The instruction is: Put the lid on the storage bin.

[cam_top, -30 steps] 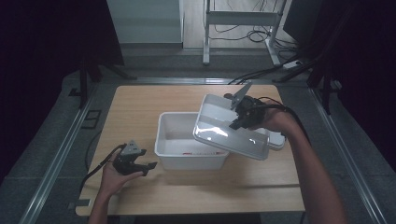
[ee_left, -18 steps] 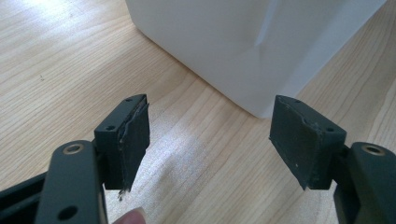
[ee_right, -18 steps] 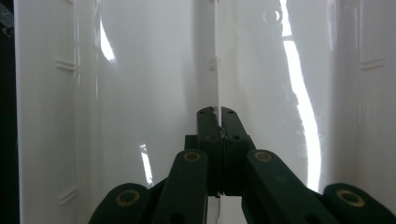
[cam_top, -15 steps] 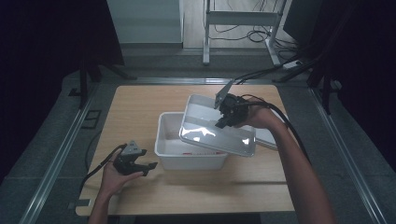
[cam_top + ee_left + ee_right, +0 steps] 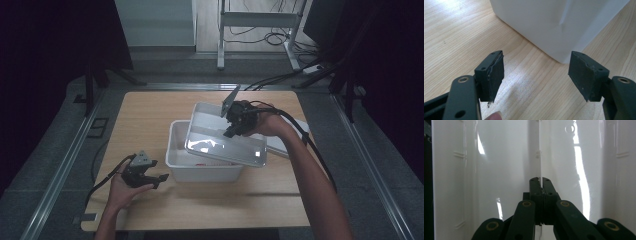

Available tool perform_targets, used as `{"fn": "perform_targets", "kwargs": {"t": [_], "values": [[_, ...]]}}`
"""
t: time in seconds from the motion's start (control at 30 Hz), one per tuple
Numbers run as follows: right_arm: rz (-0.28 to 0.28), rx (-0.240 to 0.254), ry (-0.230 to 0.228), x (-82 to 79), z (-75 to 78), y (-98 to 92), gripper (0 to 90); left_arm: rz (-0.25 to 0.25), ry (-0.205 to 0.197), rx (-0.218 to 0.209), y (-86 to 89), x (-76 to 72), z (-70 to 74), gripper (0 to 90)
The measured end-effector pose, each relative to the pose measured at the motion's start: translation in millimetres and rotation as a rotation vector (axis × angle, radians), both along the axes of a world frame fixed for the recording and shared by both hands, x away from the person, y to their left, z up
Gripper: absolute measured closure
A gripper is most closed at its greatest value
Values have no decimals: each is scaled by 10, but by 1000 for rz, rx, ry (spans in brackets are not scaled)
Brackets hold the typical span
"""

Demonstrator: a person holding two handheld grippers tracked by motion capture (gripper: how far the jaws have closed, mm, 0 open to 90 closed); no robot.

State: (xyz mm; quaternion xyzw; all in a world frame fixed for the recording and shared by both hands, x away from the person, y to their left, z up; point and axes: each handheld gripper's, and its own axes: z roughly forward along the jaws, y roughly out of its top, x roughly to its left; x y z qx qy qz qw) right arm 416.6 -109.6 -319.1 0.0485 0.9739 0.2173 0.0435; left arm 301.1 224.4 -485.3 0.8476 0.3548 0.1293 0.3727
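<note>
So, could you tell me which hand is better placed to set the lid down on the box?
The right: its gripper is already shut on the lid, tilted above the box. The left gripper rests open beside the box.

The left hand-held gripper [image 5: 536, 75] holds its two black jaws wide apart with nothing between them, above the wooden desk [image 5: 456, 30]. A white bin [image 5: 554, 22] stands at twelve o'clock, just beyond the jaws.
</note>
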Motion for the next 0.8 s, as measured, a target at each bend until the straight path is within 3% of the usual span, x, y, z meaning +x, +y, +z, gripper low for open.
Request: {"fn": "perform_targets", "kwargs": {"t": [0.43,0.8], "values": [[31,0,0,13,-26,152,887,-5,1,-16,7,-2,13,289],[63,-1,0,32,8,346,887,-12,6,-1,-2,4,-1,289]]}}
